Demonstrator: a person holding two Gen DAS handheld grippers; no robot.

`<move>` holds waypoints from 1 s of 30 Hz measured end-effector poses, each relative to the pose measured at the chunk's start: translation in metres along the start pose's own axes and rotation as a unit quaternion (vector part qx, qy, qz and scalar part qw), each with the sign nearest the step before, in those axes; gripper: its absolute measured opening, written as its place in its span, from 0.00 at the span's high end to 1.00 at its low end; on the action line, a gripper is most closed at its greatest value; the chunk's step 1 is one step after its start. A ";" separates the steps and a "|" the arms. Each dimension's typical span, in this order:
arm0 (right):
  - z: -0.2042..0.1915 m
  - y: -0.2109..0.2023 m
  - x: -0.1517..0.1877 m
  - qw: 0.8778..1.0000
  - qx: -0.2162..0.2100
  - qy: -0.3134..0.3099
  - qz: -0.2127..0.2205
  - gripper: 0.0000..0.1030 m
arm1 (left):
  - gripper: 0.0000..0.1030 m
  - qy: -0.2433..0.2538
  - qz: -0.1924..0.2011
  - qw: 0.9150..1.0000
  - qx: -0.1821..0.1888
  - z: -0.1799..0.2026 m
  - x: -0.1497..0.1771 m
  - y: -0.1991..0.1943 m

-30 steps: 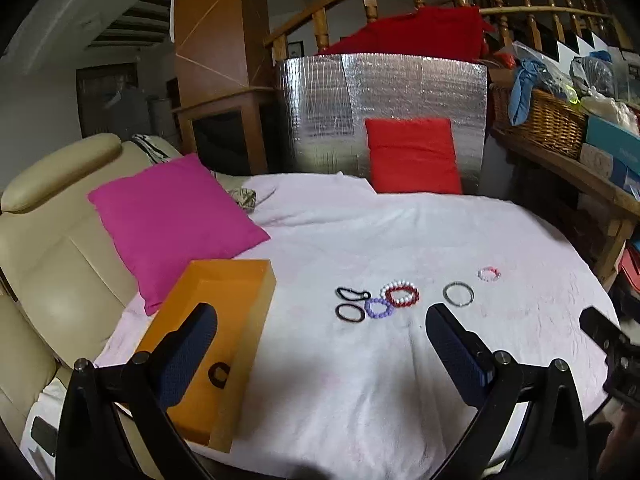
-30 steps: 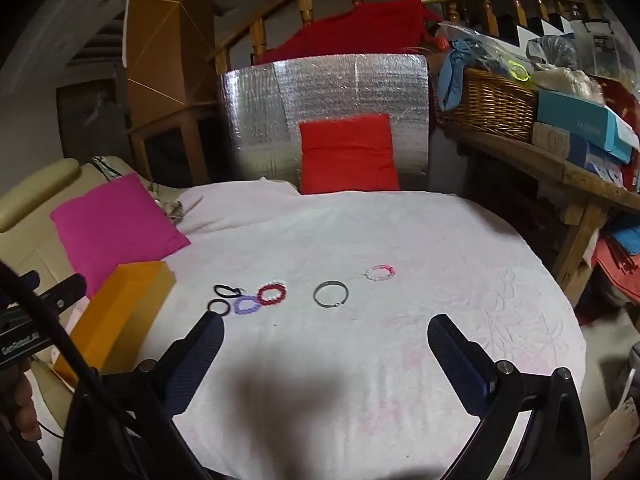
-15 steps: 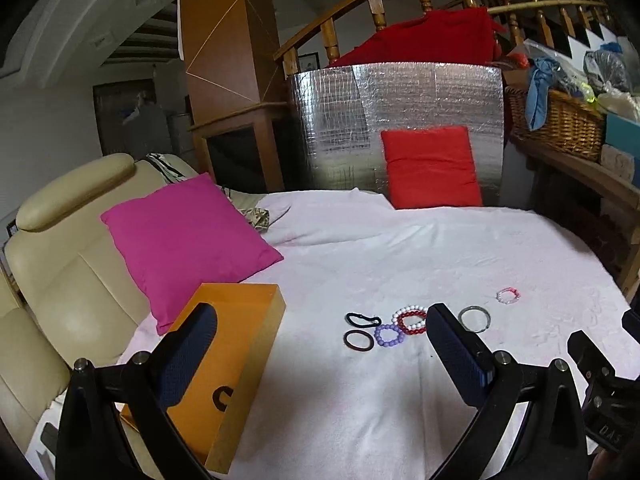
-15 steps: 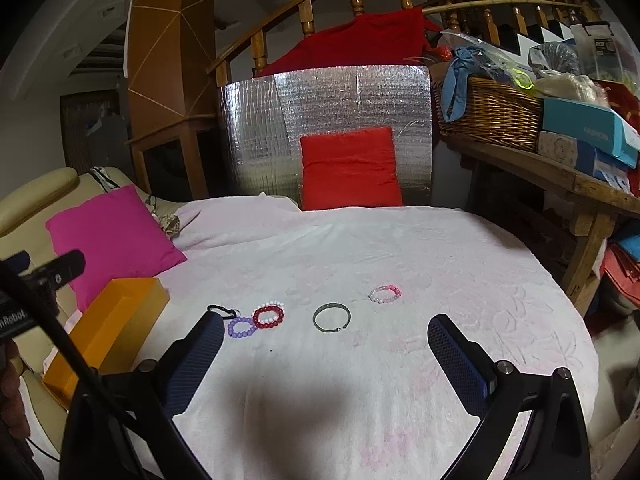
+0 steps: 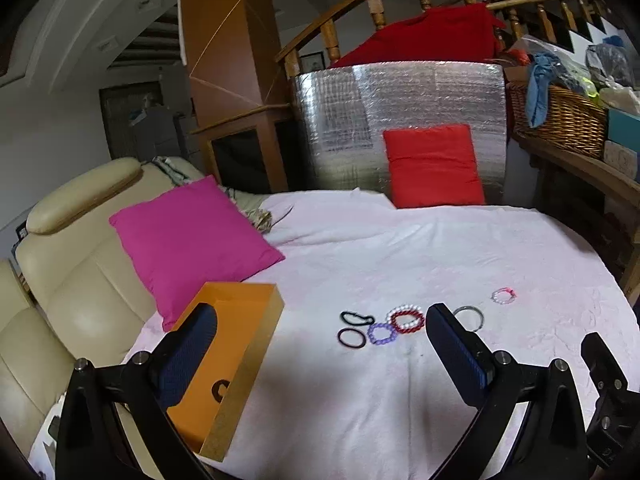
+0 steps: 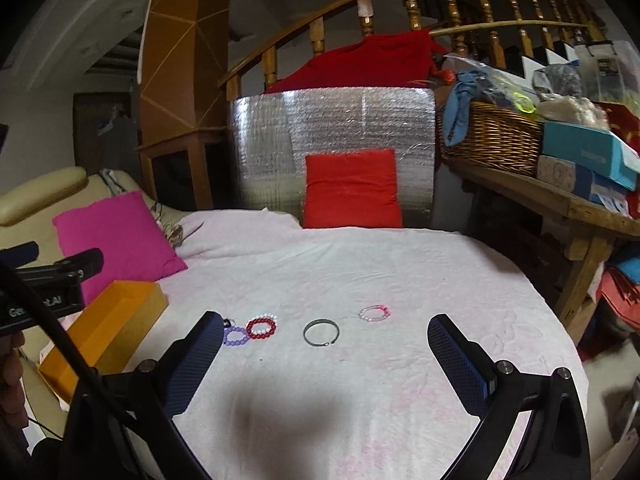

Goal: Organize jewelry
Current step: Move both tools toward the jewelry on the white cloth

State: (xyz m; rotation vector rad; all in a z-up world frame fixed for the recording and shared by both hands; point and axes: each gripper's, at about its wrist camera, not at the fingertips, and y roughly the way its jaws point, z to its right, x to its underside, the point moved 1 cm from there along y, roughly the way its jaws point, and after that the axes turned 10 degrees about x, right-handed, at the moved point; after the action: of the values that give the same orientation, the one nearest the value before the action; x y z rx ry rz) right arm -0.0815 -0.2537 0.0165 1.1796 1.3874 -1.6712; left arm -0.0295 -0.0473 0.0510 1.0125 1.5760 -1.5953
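Several bracelets lie in a row on the white cloth: two black bands [image 5: 352, 328], a purple beaded one [image 5: 381, 333], a red-and-white one [image 5: 406, 318], a grey metal bangle [image 6: 321, 332] and a pink one [image 6: 374, 313]. An open orange box [image 5: 236, 344] stands at the left with a dark ring [image 5: 219, 389] inside. My left gripper [image 5: 320, 360] is open and empty, near the box and short of the bracelets. My right gripper [image 6: 324, 364] is open and empty, just short of the bangle.
A pink cushion [image 5: 192, 236] lies on the cream sofa [image 5: 68, 280] at the left. A red cushion [image 6: 352, 188] leans on a silver foil panel [image 6: 332, 128] at the back. A wooden shelf [image 6: 560, 196] with a wicker basket [image 6: 492, 136] and boxes stands at the right.
Both grippers have tilted up and drawn back a little, so the bracelets sit lower in both views. Both stay open and empty. Nothing on the cloth has moved.
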 end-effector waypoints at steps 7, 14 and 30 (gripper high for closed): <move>0.021 -0.014 -0.007 0.999 0.024 0.032 0.012 0.00 | 0.00 0.030 0.023 0.999 0.019 0.019 -0.007 -0.016; 0.019 -0.018 -0.004 0.999 0.039 0.036 0.003 0.00 | 0.00 0.030 0.013 0.999 0.036 0.016 0.003 -0.009; -0.018 0.049 0.008 0.999 0.035 0.004 -0.029 0.00 | 0.00 -0.011 -0.028 0.999 0.032 -0.008 0.024 0.072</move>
State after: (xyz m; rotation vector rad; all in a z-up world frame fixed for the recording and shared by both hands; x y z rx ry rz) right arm -0.0364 -0.2464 -0.0097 1.1960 1.3896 -1.7705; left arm 0.0228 -0.0419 -0.0042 0.9887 1.5592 -1.6985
